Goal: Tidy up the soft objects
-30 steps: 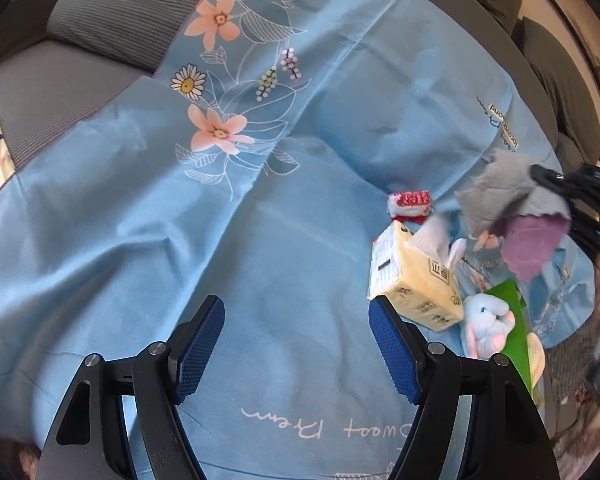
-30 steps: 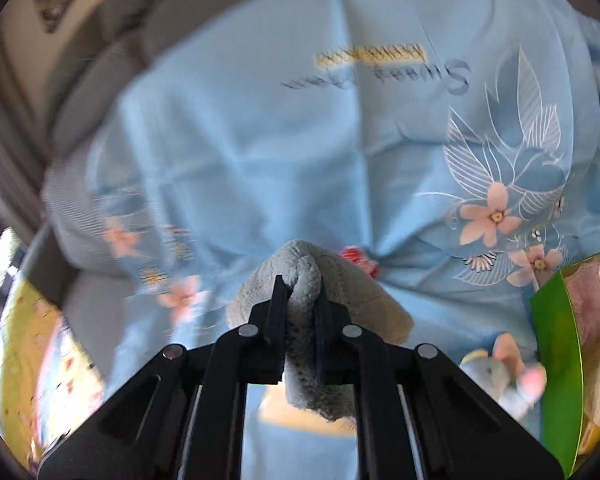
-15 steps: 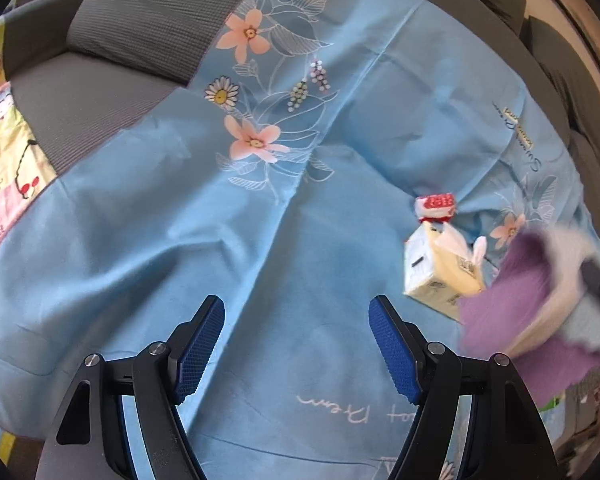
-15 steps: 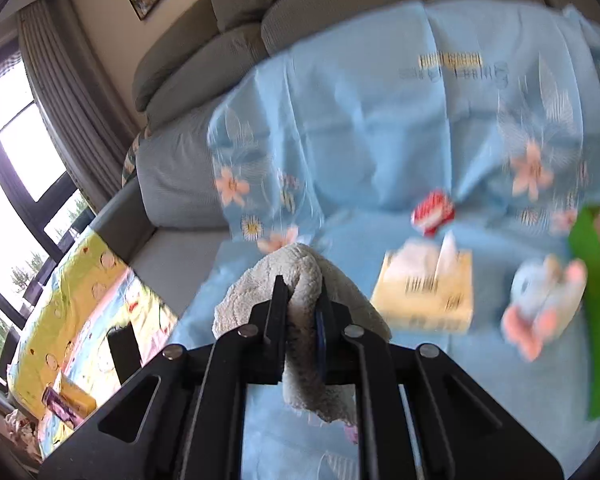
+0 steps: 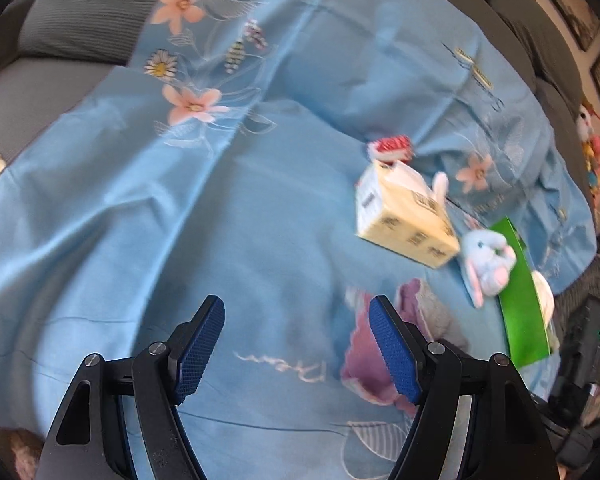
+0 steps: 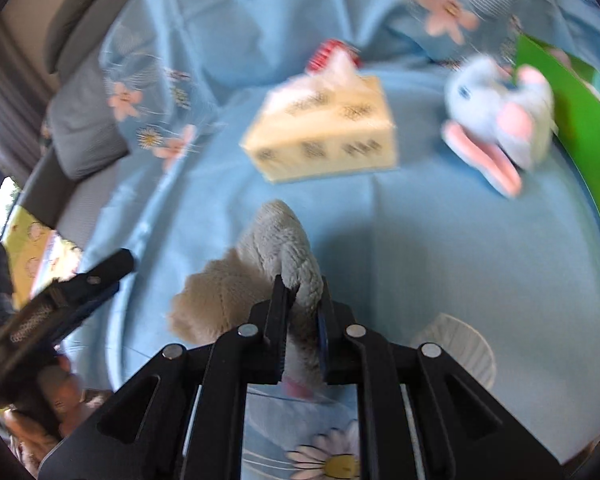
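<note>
1. Our R gripper (image 6: 302, 312) – jaws narrow, clamped on grey fluffy towel (image 6: 276, 248), low over blue sheet (image 6: 440, 248).
2. Our L gripper (image 5: 296, 344) – wide, nothing between pads.
3. Tissue pack (image 6: 324, 128) just beyond the towel.

The left gripper (image 5: 296, 344) points down at the light blue flowered sheet (image 5: 180, 220), and its blue pads (image 5: 198, 350) stand wide apart with nothing between them. The right gripper (image 6: 302, 312) also tilts down over that sheet, pinching a fuzzy grey cloth (image 6: 284, 248).
</note>
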`<action>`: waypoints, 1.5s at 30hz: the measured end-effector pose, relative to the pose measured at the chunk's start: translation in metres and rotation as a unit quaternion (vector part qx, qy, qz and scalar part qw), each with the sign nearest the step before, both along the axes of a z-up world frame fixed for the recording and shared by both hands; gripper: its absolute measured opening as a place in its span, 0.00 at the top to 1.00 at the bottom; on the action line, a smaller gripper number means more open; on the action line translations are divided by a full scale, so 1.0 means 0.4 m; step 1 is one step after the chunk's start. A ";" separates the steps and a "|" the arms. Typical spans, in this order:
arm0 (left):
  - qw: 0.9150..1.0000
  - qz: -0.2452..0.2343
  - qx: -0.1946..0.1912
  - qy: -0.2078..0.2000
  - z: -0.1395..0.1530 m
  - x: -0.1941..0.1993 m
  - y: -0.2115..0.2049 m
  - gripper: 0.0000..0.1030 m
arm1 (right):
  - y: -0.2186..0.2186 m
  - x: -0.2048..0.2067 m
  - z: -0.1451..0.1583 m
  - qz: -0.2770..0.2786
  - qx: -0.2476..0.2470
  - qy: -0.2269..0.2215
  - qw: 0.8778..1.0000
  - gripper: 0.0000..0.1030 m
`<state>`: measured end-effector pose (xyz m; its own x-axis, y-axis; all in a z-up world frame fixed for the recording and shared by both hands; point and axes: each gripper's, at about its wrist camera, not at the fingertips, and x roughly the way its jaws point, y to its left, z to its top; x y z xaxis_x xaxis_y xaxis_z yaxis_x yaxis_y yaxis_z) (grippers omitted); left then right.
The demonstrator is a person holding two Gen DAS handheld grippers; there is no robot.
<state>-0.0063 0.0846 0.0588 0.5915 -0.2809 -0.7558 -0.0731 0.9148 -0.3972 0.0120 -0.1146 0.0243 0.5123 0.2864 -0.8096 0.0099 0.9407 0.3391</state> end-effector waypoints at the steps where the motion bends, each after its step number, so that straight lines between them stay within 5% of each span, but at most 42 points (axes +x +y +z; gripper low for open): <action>1: 1.000 -0.012 0.004 -0.001 -0.001 -0.002 -0.019 0.27 | -0.009 0.003 -0.010 -0.001 0.001 0.005 1.000 0.86; 4: 0.999 -0.047 0.011 0.001 -0.006 -0.005 -0.068 0.27 | -0.042 -0.001 -0.022 -0.019 0.010 0.022 1.000 0.66; 5: 0.998 -0.055 0.010 0.002 -0.009 -0.005 -0.080 0.27 | -0.049 -0.003 -0.018 -0.025 0.012 0.023 0.999 0.46; 6: 0.998 -0.062 0.008 0.003 -0.012 -0.005 -0.092 0.27 | -0.065 -0.009 -0.013 -0.033 0.020 0.019 0.999 0.39; 13: 0.994 -0.103 0.005 0.043 -0.069 0.018 -0.162 0.27 | -0.134 -0.015 0.025 -0.046 0.090 0.012 0.995 0.33; 15: 0.992 -0.112 -0.001 0.052 -0.080 0.020 -0.177 0.27 | -0.131 -0.010 0.029 -0.039 0.103 0.012 0.994 0.23; 23: 0.993 -0.110 0.016 0.044 -0.092 0.024 -0.221 0.27 | -0.069 0.069 -0.035 0.007 0.098 0.061 0.993 0.23; 25: 0.993 -0.112 0.020 0.040 -0.093 0.028 -0.230 0.39 | -0.045 0.087 -0.044 0.019 0.084 0.053 0.995 0.27; 29: 0.992 -0.119 -0.001 0.040 -0.092 0.044 -0.247 0.63 | -0.030 0.110 -0.054 0.041 0.102 0.065 0.992 0.64; 32: 0.991 -0.129 0.009 0.024 -0.073 0.048 -0.265 0.65 | -0.023 0.111 -0.053 0.049 0.106 0.061 0.991 0.70; 36: 0.990 -0.140 0.029 -0.018 -0.018 0.036 -0.292 0.65 | -0.046 0.105 -0.013 0.045 0.127 0.046 0.990 0.76; 45: 0.974 -0.186 0.030 -0.124 0.207 0.091 -0.427 0.65 | -0.187 0.094 0.224 0.003 0.127 -0.080 0.989 0.76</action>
